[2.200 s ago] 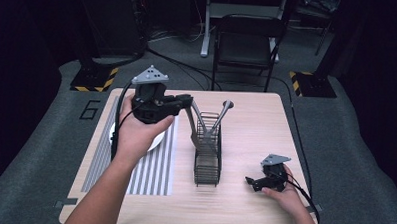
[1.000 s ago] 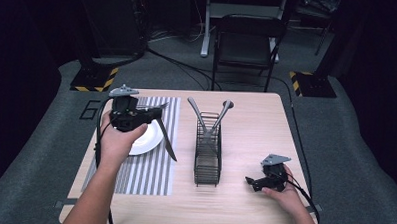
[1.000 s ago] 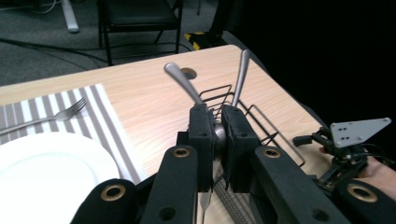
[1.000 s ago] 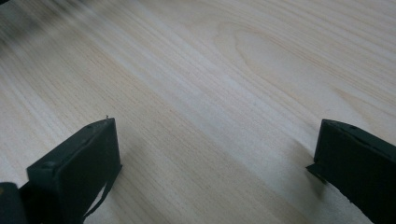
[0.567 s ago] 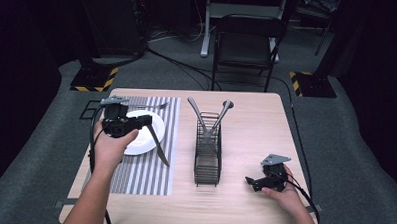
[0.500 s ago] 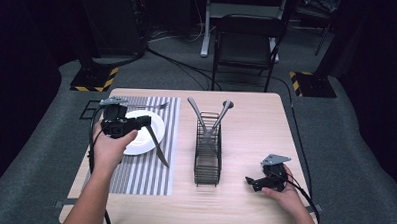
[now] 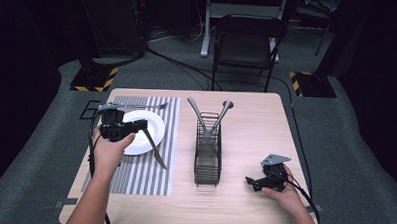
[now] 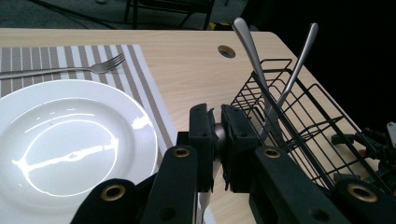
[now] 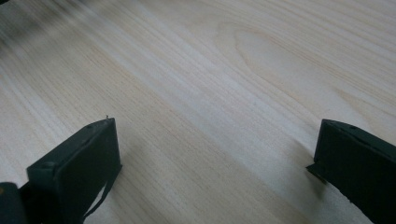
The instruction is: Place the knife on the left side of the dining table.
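Note:
My left gripper (image 7: 141, 125) is shut on the handle of a table knife (image 7: 156, 151). The blade hangs down to the right over the striped placemat (image 7: 143, 177), just right of the white plate (image 7: 153, 126). In the left gripper view the jaws (image 8: 215, 112) pinch the metal knife handle (image 8: 217, 135), with the plate (image 8: 70, 140) to their left. My right gripper (image 7: 251, 182) rests on the table's front right. It stands open over bare wood (image 9: 215, 135) with nothing between its jaws.
A fork (image 7: 141, 106) lies on the placemat behind the plate. A black wire caddy (image 7: 208, 155) stands mid-table with two utensils (image 7: 199, 114) leaning out of it. A round hole (image 7: 229, 102) sits in the tabletop behind it. A chair stands beyond the far edge.
My left hand has carried the knife left from the caddy and sunk toward the placemat beside the plate. The right gripper has stayed in place.

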Available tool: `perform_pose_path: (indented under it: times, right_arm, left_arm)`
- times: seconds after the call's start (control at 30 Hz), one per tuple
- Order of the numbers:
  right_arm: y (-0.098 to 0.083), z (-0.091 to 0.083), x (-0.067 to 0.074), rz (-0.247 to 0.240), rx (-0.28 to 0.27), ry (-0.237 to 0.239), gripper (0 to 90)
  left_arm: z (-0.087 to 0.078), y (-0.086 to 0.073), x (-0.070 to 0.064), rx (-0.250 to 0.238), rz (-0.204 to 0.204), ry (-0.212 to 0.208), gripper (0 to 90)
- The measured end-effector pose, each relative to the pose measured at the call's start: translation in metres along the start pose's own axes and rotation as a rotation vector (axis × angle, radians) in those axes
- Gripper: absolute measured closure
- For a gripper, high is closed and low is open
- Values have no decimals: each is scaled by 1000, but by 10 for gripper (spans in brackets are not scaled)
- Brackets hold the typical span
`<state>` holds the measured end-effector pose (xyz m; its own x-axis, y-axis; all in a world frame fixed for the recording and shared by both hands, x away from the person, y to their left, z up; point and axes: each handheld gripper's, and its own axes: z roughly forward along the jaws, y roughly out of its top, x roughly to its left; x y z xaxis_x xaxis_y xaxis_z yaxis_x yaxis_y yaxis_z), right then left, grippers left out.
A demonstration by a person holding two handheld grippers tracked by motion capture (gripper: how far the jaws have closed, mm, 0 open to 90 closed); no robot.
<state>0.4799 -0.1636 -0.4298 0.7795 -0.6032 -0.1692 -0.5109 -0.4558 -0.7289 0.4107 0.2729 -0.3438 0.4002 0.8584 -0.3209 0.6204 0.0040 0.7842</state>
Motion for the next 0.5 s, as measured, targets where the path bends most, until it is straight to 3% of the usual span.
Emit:
perform_pose_path:
  times: [0.3, 0.5]
  right_arm:
    - [0, 0, 0, 0, 0, 0, 0]
    - [0, 0, 0, 0, 0, 0, 0]
  left_arm:
    - [-5, -7, 11, -23, -36, -1, 834]
    - [-11, -14, 24, -44, -60, 32, 827]
